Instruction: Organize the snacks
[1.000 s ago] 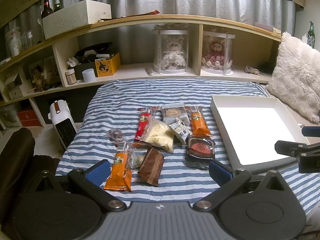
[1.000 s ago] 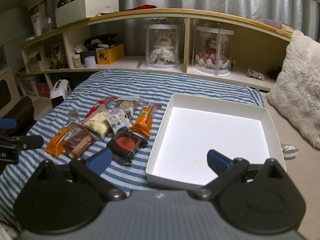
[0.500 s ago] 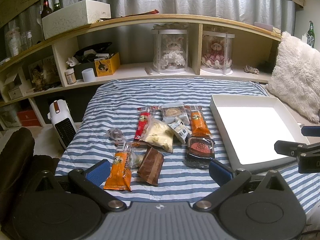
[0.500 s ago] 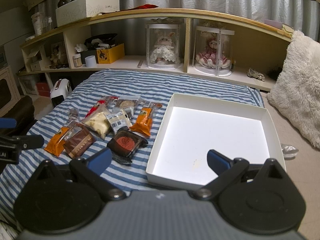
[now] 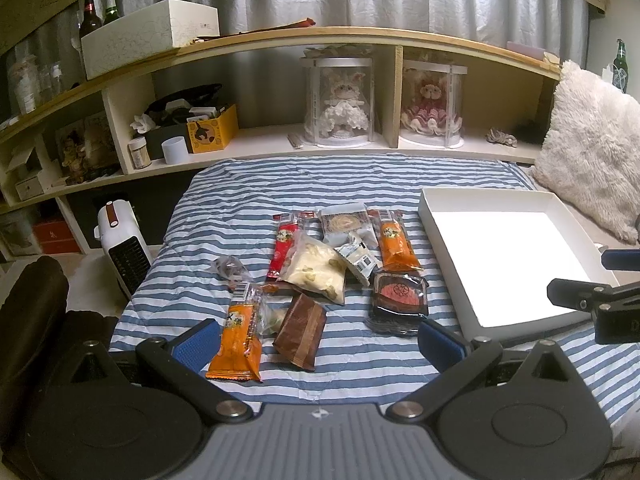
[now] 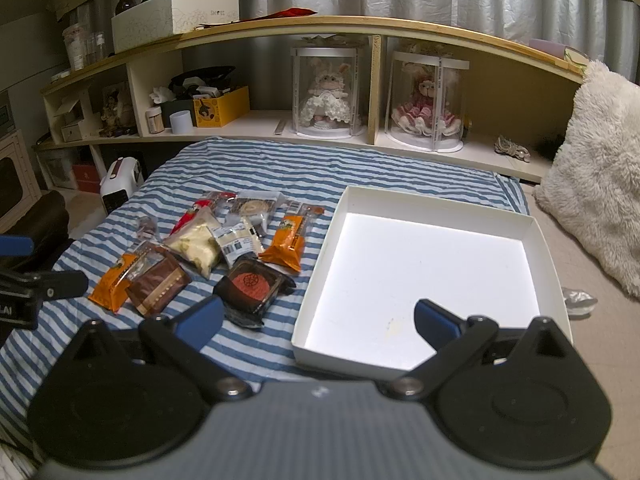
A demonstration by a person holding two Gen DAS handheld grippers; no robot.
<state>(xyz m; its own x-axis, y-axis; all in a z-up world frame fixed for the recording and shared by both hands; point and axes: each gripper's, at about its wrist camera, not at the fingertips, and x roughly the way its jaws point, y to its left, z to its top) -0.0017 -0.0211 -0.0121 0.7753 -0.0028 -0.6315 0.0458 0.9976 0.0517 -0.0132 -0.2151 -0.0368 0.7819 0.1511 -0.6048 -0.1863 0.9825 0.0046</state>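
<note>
Snacks: a loose cluster on the striped bedcover [image 5: 248, 184], left of the white tray [image 6: 538, 240]; none lies in the tray yet.
Left gripper [image 5: 318, 340]: fingers spread wide, holding nothing, hanging low over the near edge of the cluster, with the brown packet [image 5: 301, 332] and the near orange packet [image 5: 239, 330] between its tips.
Right gripper [image 6: 318, 320]: fingers spread, empty, straddling the tray's near-left corner.
Step in hand: judged to be the first pick, nothing grasped so far.
Doing it well: take an outer item that lies alone, such as the brown packet or the dark mooncake box [image 5: 400, 294]; close on the body of the wrapper, not a crimped end, so it does not slip; lift clear before crossing the tray wall; lay items flat and side by side.
Risk: overlapping packets near the pale chip bag [image 5: 314, 272] may drag along.
Count: two orange packets, the far one [image 5: 396, 242]; one red stick packet [image 5: 285, 246]; one chip bag; one brown packet; one mooncake box; one clear-wrapped round biscuit [image 5: 345, 220]; one white barcode packet [image 5: 358, 258]; one small crumpled wrapper [image 5: 230, 268]. A further item under the near orange packet is unclear.
</note>
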